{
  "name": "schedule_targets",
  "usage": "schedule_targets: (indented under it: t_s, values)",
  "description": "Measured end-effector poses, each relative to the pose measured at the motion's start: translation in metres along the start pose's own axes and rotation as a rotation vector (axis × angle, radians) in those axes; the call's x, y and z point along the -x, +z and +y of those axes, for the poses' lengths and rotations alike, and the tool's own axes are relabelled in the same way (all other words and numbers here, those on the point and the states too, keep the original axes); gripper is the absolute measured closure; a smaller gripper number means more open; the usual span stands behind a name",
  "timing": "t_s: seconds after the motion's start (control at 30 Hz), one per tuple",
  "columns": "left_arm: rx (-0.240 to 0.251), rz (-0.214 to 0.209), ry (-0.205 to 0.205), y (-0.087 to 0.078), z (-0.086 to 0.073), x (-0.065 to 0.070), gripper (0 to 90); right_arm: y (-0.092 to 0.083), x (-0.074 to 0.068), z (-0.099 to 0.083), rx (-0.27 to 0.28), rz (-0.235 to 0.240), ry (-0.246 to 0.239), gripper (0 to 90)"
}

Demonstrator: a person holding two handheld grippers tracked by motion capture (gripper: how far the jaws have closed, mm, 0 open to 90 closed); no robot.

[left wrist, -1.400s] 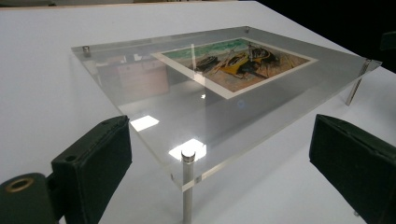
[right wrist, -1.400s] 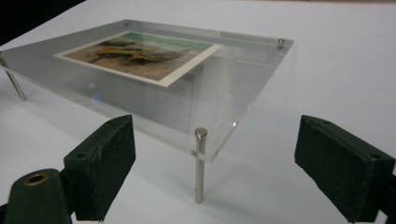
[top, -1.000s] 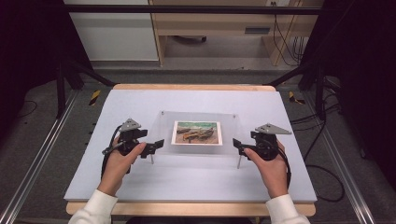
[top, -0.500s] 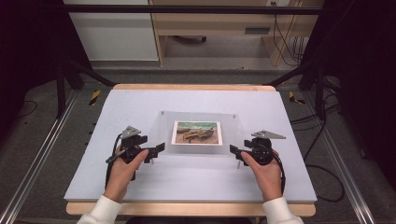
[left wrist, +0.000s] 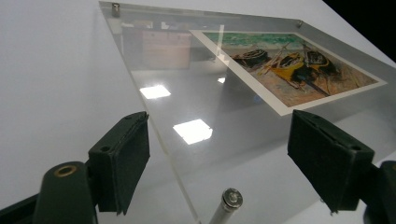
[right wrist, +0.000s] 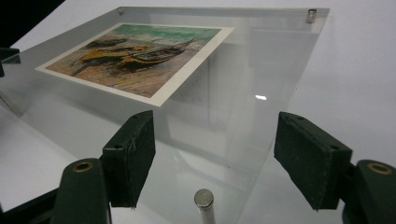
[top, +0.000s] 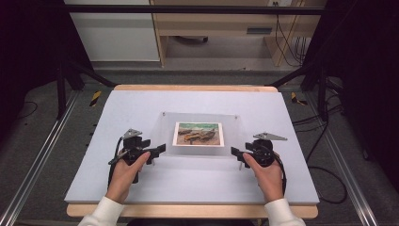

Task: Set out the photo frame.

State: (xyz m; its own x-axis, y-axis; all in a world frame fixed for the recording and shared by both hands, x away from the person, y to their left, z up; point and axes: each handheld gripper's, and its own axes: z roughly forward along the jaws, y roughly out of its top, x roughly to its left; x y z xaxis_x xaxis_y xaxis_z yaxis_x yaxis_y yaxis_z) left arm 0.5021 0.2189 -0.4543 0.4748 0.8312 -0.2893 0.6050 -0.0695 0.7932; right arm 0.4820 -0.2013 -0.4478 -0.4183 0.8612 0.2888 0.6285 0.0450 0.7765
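Picture [top: 197,133] in frame [top: 162,141] on table [top: 141,101]

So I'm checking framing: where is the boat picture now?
High view: the boat picture lies mid-table inside the clear acrylic frame, between the left gripper and right gripper.

No lettering, label, brand or number can be read anywhere. The clear acrylic frame [top: 200,134] carries only a white-bordered painted print of beached boats [left wrist: 292,65] (no caption or signature legible on its border).
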Motion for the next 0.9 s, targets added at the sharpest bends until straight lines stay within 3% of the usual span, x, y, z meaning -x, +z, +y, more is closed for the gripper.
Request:
schedule_targets:
  t_s: [0.4, 0.53, 0.57, 0.63, 0.77, 0.9]
  values:
    - [-0.009, -0.015, -0.038, 0.0029, -0.0022, 0.0002, 14.7, 0.0028, 0.0024, -0.0018, -0.013, 0.022, 0.063, 22.9]
    - [-0.02, -0.068, -0.08, 0.0057, -0.0047, 0.0002, 13.7, 0.005, 0.0017, -0.0026, -0.015, 0.034, 0.08, 20.0]
    - [-0.016, -0.065, -0.085, 0.0061, -0.0049, 0.0009, 13.7, 0.0049, 0.0013, -0.0028, -0.015, 0.034, 0.084, 20.0]
    - [-0.021, -0.057, -0.086, 0.0061, -0.0044, 0.0017, 13.8, 0.0047, 0.0016, -0.003, -0.011, 0.034, 0.075, 20.0]
    - [-0.02, -0.061, -0.085, 0.006, -0.0044, 0.0009, 14.0, 0.0041, 0.003, -0.0046, -0.021, 0.053, 0.12, 19.8]
    - [-0.018, -0.062, -0.086, 0.0059, -0.0048, 0.0005, 14.4, 0.0045, 0.0044, -0.0059, -0.026, 0.071, 0.135, 17.2]
